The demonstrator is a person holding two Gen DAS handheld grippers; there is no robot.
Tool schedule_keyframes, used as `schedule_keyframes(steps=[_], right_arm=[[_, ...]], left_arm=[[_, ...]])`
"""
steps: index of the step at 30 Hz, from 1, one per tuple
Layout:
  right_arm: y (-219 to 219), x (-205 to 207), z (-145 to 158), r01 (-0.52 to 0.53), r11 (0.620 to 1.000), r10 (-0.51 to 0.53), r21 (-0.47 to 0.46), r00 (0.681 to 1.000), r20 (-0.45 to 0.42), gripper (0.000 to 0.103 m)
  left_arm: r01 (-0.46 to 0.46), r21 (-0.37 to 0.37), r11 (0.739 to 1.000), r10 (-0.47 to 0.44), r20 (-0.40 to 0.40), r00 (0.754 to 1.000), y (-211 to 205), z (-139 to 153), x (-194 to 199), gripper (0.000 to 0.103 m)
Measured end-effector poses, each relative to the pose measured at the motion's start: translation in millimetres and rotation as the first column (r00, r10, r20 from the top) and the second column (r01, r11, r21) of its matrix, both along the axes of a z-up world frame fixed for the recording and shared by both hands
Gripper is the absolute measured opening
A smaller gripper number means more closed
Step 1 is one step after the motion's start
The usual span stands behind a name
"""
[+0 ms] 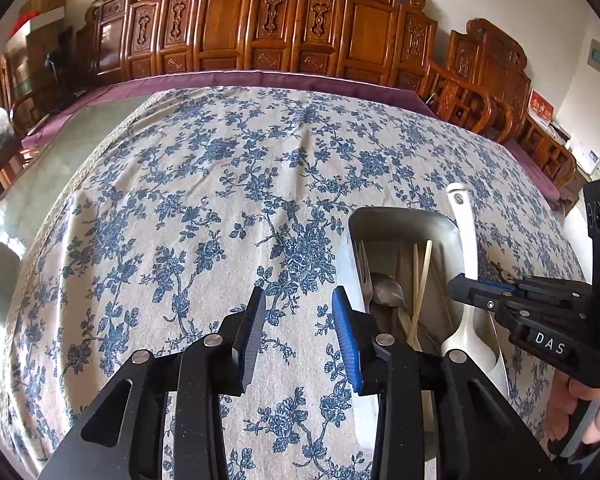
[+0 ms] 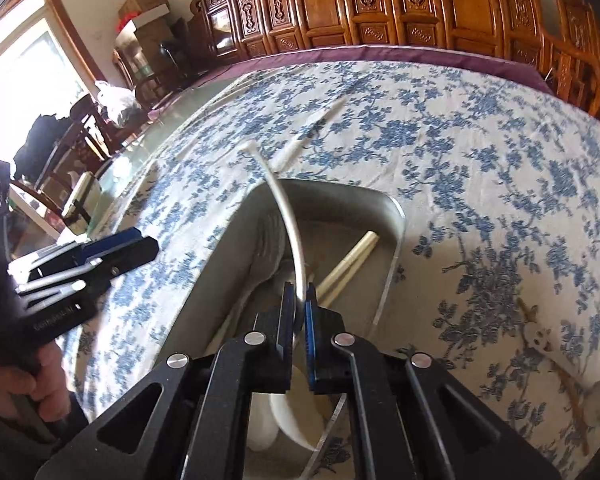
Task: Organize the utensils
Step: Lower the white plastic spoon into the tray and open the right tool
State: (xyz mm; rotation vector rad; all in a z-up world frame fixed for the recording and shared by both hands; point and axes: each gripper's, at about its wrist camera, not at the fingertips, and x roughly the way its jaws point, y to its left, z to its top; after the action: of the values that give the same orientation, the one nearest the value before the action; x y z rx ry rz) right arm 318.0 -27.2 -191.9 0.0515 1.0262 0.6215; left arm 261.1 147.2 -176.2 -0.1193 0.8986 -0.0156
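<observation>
Nearest the left wrist camera, the left hand-held gripper [image 1: 298, 308] hangs over the blue-flowered cream tablecloth [image 1: 204, 208] with its blue-padded jaws partly apart and only cloth showing between them. Just to its right on the counter sits a rectangular grey metal tray [image 1: 396, 220] with rounded corners.

Inside the tray lie one steel fork [image 1: 365, 268] with its tines toward the far wall, one steel spoon [image 1: 388, 288] beside it, and a pair of pale wooden chopsticks [image 1: 420, 280] leaning together. A long white plastic ladle-like spoon [image 1: 466, 240] stands tilted at the tray's right side, its bowl low near the tray's near end and its handle reaching up past the far rim.

The right hand-held gripper [image 1: 466, 286] is closed on that white spoon's handle, about midway along it; from the right wrist view the thin white handle [image 2: 288, 220] passes between the nearly touching pads [image 2: 311, 320] and curves away over the tray. White letters "DAS" [image 1: 550, 343] show on the right gripper's black body, which a hand [image 1: 596, 412] holds by the grip. Faint writing on the left gripper's body in the right wrist view is too blurred to read.

On the cloth to the right of the tray, the right wrist view shows another pale spoon-like utensil [image 2: 560, 376], blurred. Carved brown wooden chairs [image 1: 236, 20] line the far wall.
</observation>
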Motion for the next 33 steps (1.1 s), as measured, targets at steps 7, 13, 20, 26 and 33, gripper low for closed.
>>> schedule_keyframes(steps=[7, 13, 20, 26, 33], right_arm=[[16, 6, -6, -0.014, 1.0, 0.014, -0.007, 1.0, -0.022, 0.005], [21, 8, -11, -0.03, 0.999, 0.029, -0.028, 0.999, -0.026, 0.011], [11, 5, -7, -0.031, 0.999, 0.031, -0.022, 0.999, -0.008, 0.011], [11, -1, 0, -0.06, 0.998, 0.06, -0.029, 0.998, 0.016, 0.011], [-19, -29, 23, -0.068, 0.996, 0.073, -0.049, 0.992, 0.108, 0.029]], left_arm=[[0.002, 0.001, 1.0, -0.002, -0.004, 1.0, -1, -1, 0, 0.032], [0.008, 0.005, 1.0, -0.008, -0.005, 1.0, -4, -2, -1, 0.032], [0.013, 0.007, 1.0, -0.013, -0.007, 1.0, -5, -2, -1, 0.033], [0.021, 0.009, 1.0, -0.02, -0.005, 1.0, -9, -2, -2, 0.033], [0.028, 0.01, 1.0, -0.028, 0.003, 1.0, -16, 1, -4, 0.045]])
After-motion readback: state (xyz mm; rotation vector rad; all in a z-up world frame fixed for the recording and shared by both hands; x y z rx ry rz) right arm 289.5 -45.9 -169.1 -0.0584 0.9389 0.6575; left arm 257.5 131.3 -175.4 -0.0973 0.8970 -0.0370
